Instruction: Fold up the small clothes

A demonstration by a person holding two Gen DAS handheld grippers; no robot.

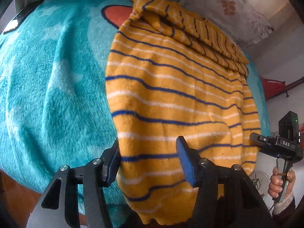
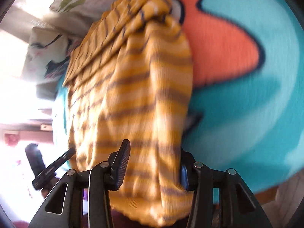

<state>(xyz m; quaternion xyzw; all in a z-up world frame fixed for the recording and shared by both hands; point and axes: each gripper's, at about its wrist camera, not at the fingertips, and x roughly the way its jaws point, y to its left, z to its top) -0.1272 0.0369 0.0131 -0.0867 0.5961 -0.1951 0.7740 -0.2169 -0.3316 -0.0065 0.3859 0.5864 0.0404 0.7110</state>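
The striped sweater (image 1: 171, 98) lies on the teal blanket (image 1: 47, 95), filling the centre. The left tool (image 1: 150, 163) stands wide open around its hem. Only the left view shows the right tool (image 1: 255, 139) at lower right, its state unclear; the right view is blurred.

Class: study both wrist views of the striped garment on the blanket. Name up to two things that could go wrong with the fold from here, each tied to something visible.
1. Both the left tongs and right tongs stand open around the yellow striped garment; closing may grab uneven layers.
2. The garment's near edge hangs over the teal blanket edge, so it might slip.
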